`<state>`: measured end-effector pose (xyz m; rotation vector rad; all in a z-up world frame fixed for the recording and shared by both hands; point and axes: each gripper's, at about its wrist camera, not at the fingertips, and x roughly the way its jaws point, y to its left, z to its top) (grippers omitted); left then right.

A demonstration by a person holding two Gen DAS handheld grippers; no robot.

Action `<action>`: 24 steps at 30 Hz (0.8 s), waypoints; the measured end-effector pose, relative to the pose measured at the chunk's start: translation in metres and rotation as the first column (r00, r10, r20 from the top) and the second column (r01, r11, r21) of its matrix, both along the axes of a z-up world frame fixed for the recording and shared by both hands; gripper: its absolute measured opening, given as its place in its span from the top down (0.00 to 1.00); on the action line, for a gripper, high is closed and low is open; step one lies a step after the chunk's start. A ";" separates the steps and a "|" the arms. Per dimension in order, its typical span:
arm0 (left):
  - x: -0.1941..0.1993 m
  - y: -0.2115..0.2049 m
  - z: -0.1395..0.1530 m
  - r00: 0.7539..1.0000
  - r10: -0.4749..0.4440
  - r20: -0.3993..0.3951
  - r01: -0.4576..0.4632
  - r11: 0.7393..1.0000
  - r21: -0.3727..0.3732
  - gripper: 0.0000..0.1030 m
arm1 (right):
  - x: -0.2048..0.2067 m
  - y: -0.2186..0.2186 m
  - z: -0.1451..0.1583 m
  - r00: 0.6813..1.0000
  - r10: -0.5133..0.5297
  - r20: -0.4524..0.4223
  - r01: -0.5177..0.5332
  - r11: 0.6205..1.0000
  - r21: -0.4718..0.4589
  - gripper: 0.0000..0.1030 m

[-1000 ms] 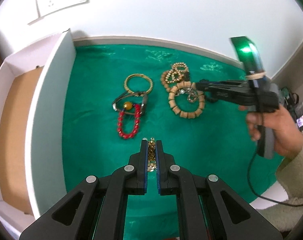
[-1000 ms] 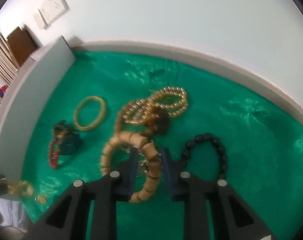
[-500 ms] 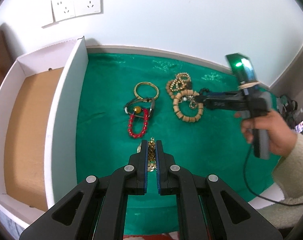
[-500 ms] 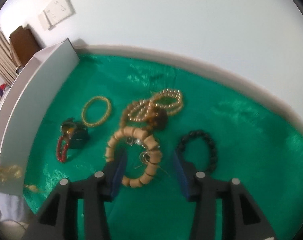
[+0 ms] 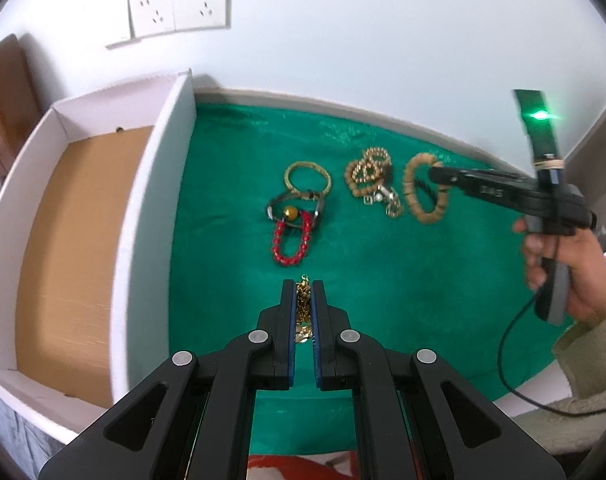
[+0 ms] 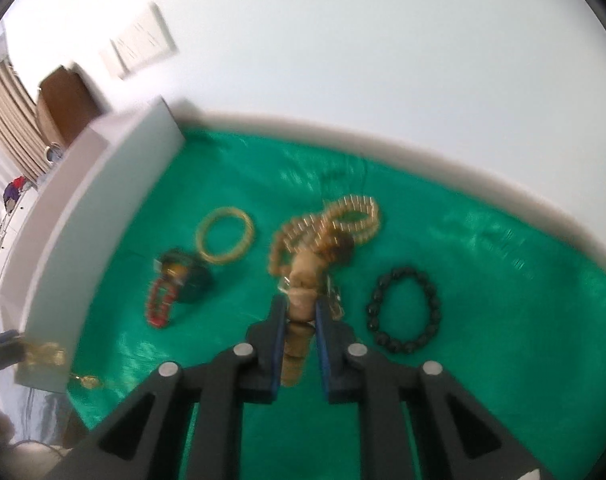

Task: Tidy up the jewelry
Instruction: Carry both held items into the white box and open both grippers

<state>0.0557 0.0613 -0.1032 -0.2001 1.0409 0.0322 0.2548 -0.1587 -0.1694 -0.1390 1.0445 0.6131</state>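
In the left wrist view, your left gripper point(image 5: 303, 312) is clenched on a bunch of gold chain point(image 5: 303, 308), held above the green cloth point(image 5: 383, 300) just beside the white box point(image 5: 159, 208). Part of the chain hangs below the pads, so it could snag on the box's near wall as you cross it; lift clear of that wall first. The box's cardboard floor is bare, so there is plenty of room to set the chain down. On the far side of the cloth from the box, your right gripper point(image 5: 435, 174) carries the wooden bead bracelet point(image 5: 425, 194), with small metal charms point(image 5: 387, 202) dangling between it and the gold bead strand point(image 5: 367, 174). The right wrist view is blurred, but its jaws are closing on the wooden bracelet, which sits between the pads; the charms may still be caught on it and could drag the gold strand along. The black bead bracelet point(image 6: 403, 312), farther from the box, lies apart and free, while the gold bangle point(image 6: 225, 240) and red bead bracelet point(image 6: 161, 304) lie nearer the box, across your path to it.
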 end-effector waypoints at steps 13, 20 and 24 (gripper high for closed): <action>-0.062 0.117 0.079 0.931 0.342 0.125 -0.348 0.937 0.025 0.96 | -0.066 0.148 0.134 0.913 0.382 0.145 -0.407 0.886 0.223 0.86; -0.088 0.189 0.024 0.838 0.544 0.037 -0.545 0.836 0.064 0.96 | -0.106 0.279 0.100 0.788 0.613 0.056 -0.606 0.758 0.241 0.86; -0.098 0.209 -0.010 0.802 0.597 -0.005 -0.595 0.800 0.078 0.96 | -0.123 0.328 0.063 0.761 0.648 0.034 -0.644 0.749 0.153 0.86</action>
